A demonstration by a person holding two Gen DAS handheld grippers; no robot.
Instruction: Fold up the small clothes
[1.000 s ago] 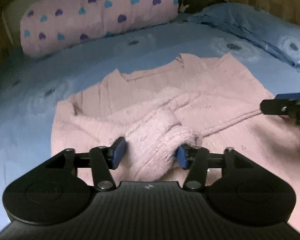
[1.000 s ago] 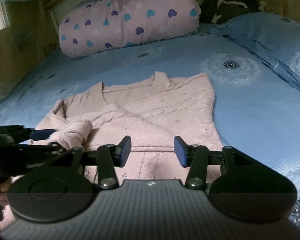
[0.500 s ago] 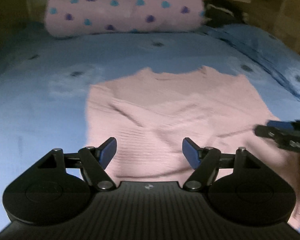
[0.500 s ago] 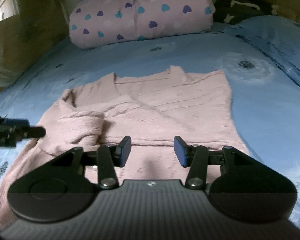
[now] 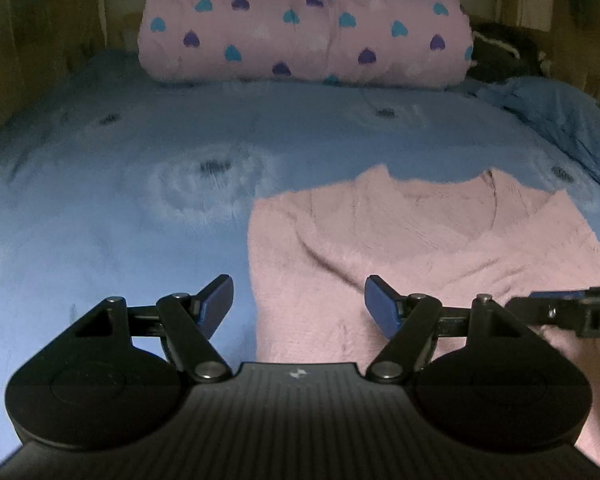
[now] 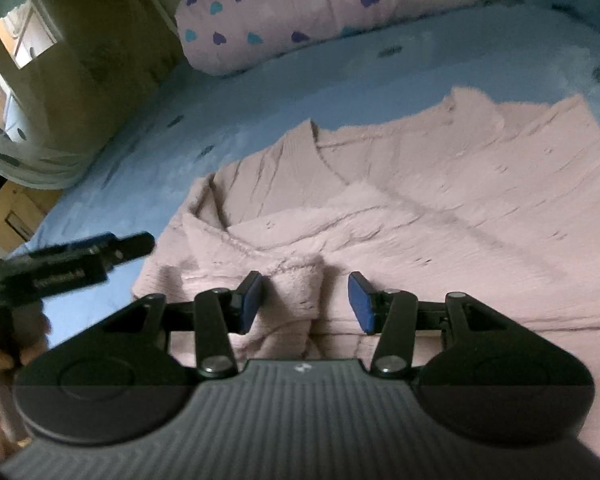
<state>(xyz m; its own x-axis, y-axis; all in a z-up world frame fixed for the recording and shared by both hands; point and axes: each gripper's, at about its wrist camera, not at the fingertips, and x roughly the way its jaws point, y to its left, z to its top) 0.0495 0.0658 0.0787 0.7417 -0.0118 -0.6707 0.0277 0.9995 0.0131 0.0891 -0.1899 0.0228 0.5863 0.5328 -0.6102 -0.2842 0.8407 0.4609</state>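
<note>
A bed (image 5: 100,208) with a blue flowered sheet fills both views, and a rolled pink quilt (image 5: 304,24) with heart prints is laid across its head, with a blue pillow (image 5: 560,120) at the right. A pink knitted sweater (image 6: 440,208) is spread flat on the sheet, neckline toward the quilt. One sleeve (image 6: 296,280) is seen folded inward across the body, its fuzzy cuff lying near the hem on the left side.

The left gripper (image 5: 299,304) is held over the sweater's left edge, half above the bare sheet; its jaws have just been opening and are wide apart, with nothing between them. The right gripper (image 6: 306,304) is held low over the folded cuff, its jaws apart, and the cuff is seen between the pads but is not pressed by them.

The fold is judged to be at an early stage: one sleeve is brought in, while the other sleeve cannot be clearly told, and the body is not yet folded over.
</note>
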